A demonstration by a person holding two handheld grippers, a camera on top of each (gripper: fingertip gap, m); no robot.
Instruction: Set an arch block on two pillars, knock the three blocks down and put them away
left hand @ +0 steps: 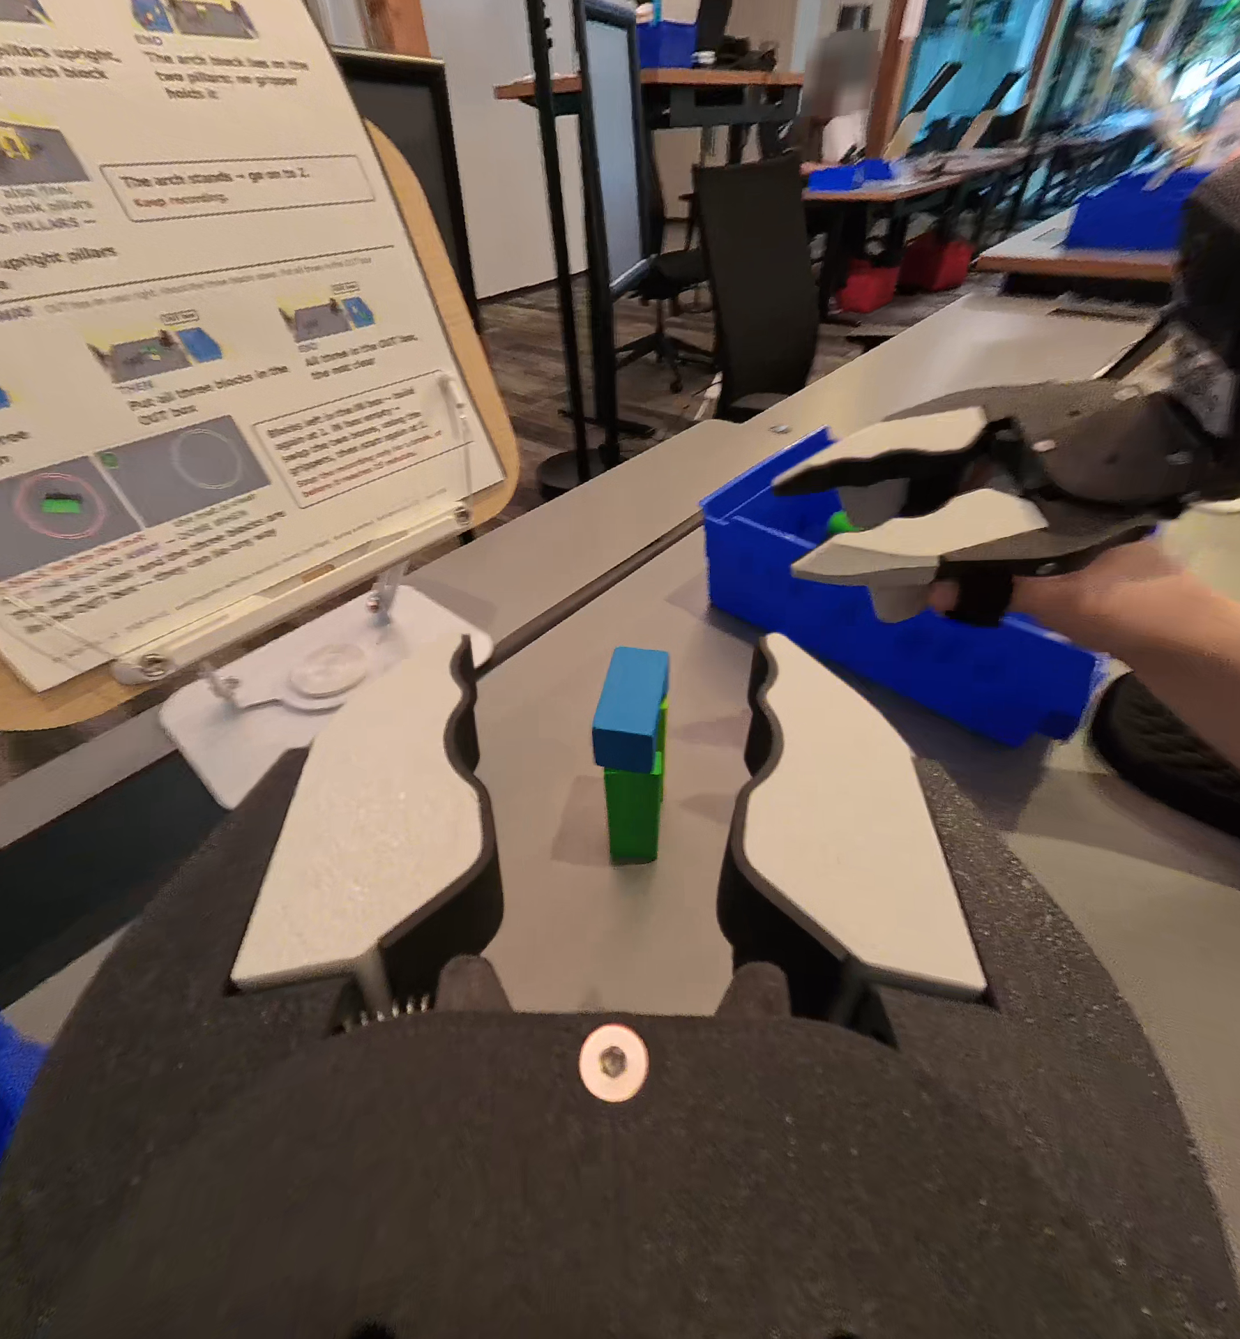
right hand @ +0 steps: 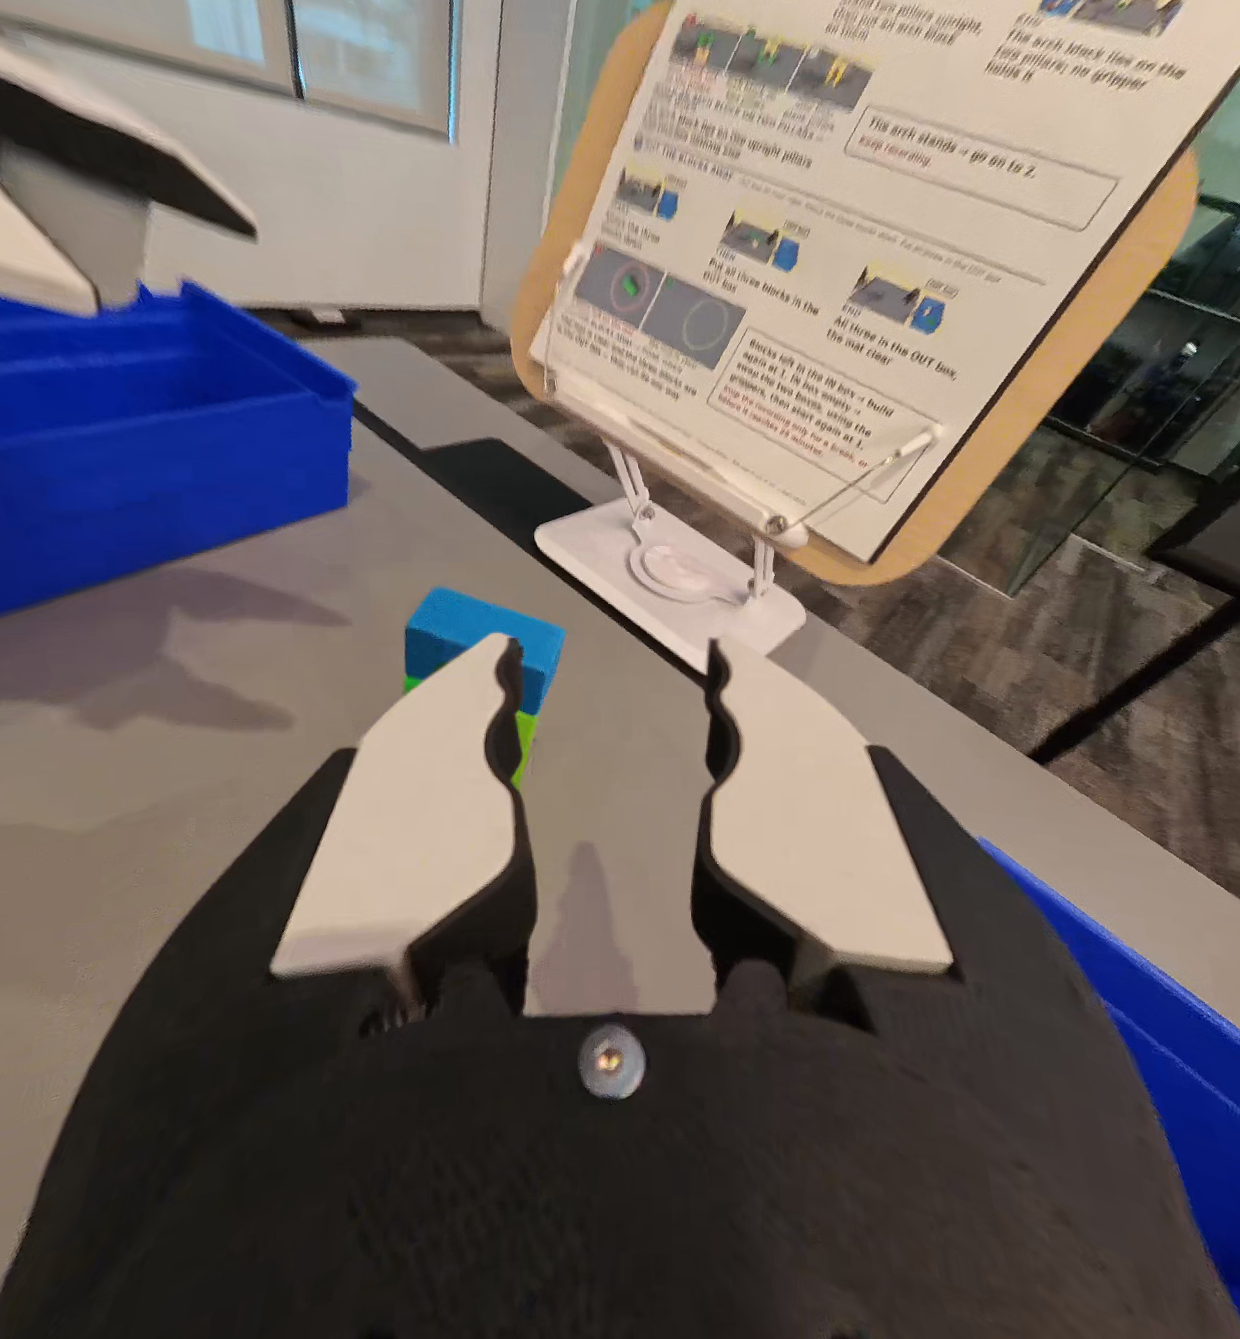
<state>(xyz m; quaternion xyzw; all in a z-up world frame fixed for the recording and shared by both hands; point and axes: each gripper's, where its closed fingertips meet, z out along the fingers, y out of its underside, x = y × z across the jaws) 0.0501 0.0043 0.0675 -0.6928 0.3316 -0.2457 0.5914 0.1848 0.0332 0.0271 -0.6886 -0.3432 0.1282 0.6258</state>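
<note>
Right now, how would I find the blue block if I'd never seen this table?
Start at the gray table, in front of the instruction board on its stand. Find the little tower mid-table. The blue block is its top piece, sitting on green pillars; the blue bin is much bigger.

A printed instruction sheet (left hand: 189, 304) is standing on a wooden board (left hand: 458, 326) held by a white stand (left hand: 327, 674) at the far edge of the table. It is carrying blocks of black print, a few red lines, boxed notes and small coloured photos. The same sheet (right hand: 856, 239) is showing in the right wrist view. No other writing is showing anywhere.
</note>
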